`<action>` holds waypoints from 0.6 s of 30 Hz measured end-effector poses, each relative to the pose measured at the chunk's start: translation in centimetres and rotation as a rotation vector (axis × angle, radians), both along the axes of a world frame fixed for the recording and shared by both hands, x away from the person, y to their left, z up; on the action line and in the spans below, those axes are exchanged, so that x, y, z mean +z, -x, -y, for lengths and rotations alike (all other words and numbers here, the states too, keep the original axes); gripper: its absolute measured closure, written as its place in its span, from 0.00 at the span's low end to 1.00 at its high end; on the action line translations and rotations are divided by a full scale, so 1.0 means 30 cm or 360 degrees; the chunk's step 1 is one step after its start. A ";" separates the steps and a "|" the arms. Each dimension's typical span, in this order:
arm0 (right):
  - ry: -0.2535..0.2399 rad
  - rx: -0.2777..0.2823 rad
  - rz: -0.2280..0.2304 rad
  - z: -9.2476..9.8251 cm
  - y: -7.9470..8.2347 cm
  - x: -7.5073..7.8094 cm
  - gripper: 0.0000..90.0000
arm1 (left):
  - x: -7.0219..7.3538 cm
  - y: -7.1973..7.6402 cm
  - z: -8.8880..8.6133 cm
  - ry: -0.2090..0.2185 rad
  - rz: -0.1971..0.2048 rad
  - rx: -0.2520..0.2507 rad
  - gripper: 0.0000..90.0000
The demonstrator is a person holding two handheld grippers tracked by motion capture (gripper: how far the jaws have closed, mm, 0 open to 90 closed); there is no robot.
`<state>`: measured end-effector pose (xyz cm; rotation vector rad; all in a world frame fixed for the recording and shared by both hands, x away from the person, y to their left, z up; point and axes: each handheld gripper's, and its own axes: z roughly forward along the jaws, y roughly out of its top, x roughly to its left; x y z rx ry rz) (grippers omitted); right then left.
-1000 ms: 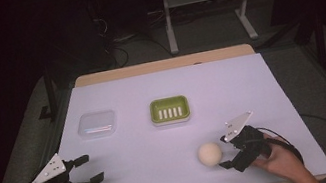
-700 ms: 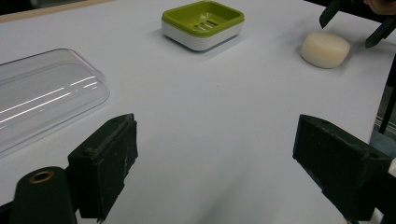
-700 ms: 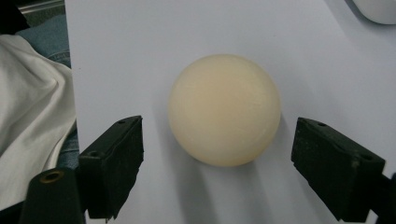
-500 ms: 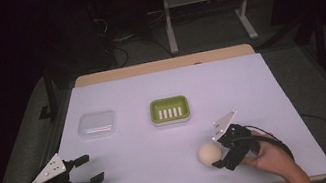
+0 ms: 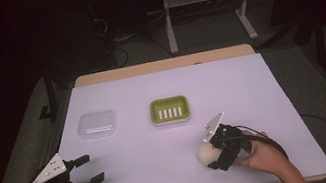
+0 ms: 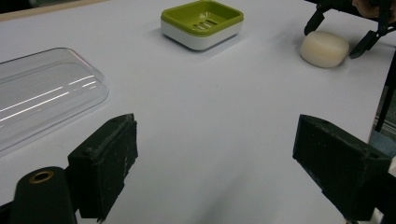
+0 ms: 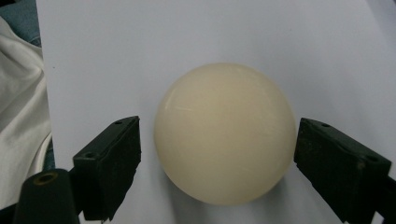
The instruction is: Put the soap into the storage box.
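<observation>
Right claw (image 7: 217,154) gapes around the round cream soap bar (image 7: 225,133) near the counter's front edge; no squeeze yet, lift still ahead.

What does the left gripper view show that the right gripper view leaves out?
The left gripper view alone takes in the green soap dish, the clear plastic lid and, farther off, the right gripper straddling the soap. The right gripper view alone shows white cloth past the table's edge, and its two fingers either side of the soap, a gap beside each. Both share the cream soap bar and the white table cover.
</observation>
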<state>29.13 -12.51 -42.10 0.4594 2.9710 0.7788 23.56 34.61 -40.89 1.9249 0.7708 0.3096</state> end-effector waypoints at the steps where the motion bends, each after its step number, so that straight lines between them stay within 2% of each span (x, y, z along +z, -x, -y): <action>1: 0.0004 0.0007 -0.0005 -0.004 0.001 -0.002 0.16 | 0.000 0.000 0.000 0.0000 -0.0002 -0.0001 0.15; 8: 0.0061 0.0009 -0.0039 -0.031 -0.010 -0.017 0.16 | 0.000 0.000 0.001 0.0006 0.0000 0.0000 0.15; 18: 0.0103 0.0015 -0.0038 -0.044 -0.016 -0.022 0.20 | 0.000 0.001 0.002 0.0006 0.0000 -0.0003 0.15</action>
